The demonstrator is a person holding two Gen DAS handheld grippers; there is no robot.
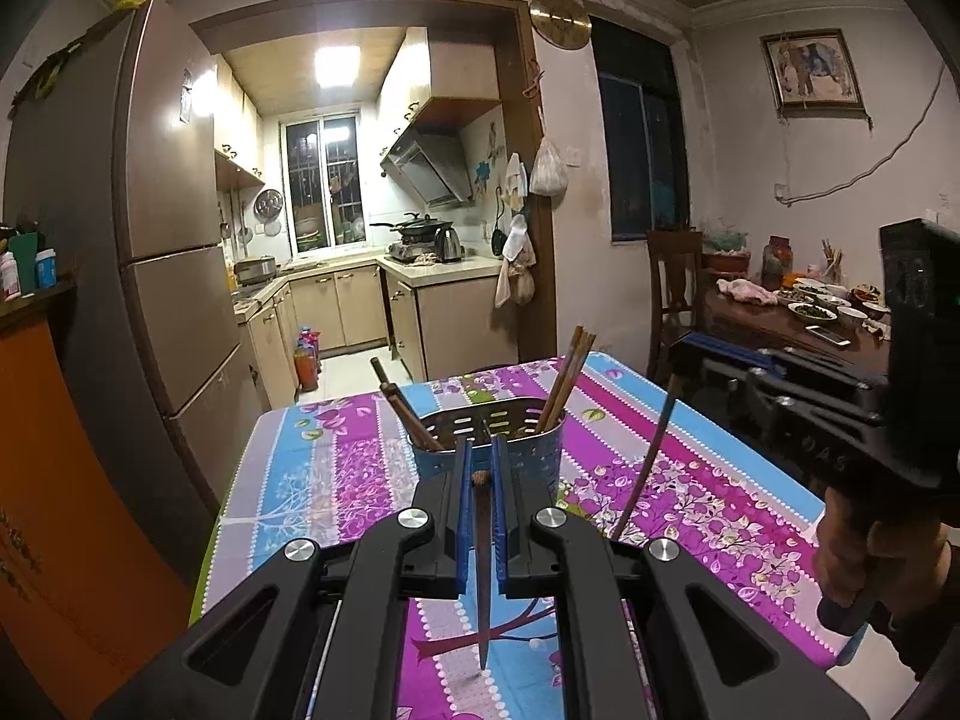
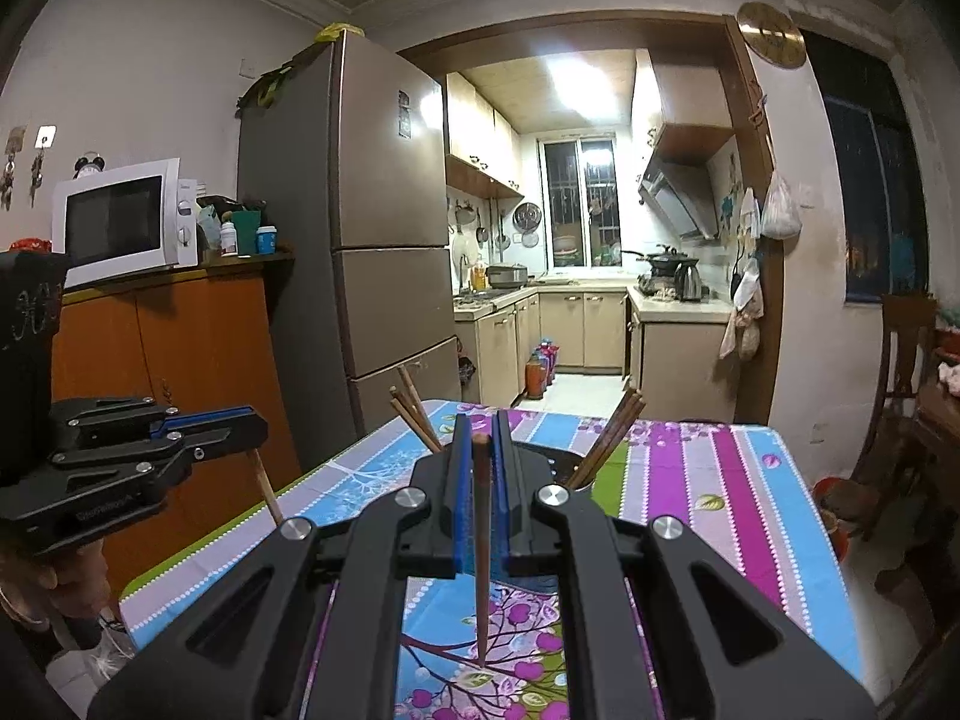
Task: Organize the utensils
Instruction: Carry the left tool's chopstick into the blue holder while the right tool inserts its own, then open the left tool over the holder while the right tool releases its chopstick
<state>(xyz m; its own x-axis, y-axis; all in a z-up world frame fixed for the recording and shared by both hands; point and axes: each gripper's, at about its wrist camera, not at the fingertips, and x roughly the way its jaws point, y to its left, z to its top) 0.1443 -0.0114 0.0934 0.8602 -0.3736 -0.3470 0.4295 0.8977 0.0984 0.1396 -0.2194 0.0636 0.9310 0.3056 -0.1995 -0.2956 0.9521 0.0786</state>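
Observation:
A perforated metal utensil holder [image 1: 510, 420] stands on the flowered tablecloth [image 1: 708, 480], with several brown chopsticks [image 1: 564, 372] leaning in both ends. My left gripper [image 1: 480, 450] hovers just in front of it, shut on one brown chopstick [image 1: 483, 570] that hangs point down. At the right, my right gripper [image 1: 690, 354] is shut on another chopstick [image 1: 645, 468], which slants down to the cloth. In the right wrist view, my right gripper [image 2: 481, 429] pinches its chopstick [image 2: 482, 540]. The holder [image 2: 561, 468] is mostly hidden behind it. The left gripper [image 2: 255, 420] holds its chopstick [image 2: 264, 486] at the left.
A tall fridge [image 2: 372, 210] and an orange cabinet [image 2: 180, 360] with a microwave [image 2: 120, 222] stand left of the table. A wooden chair [image 1: 675, 294] and a dining table [image 1: 780, 324] with dishes are at the right. A kitchen doorway lies beyond.

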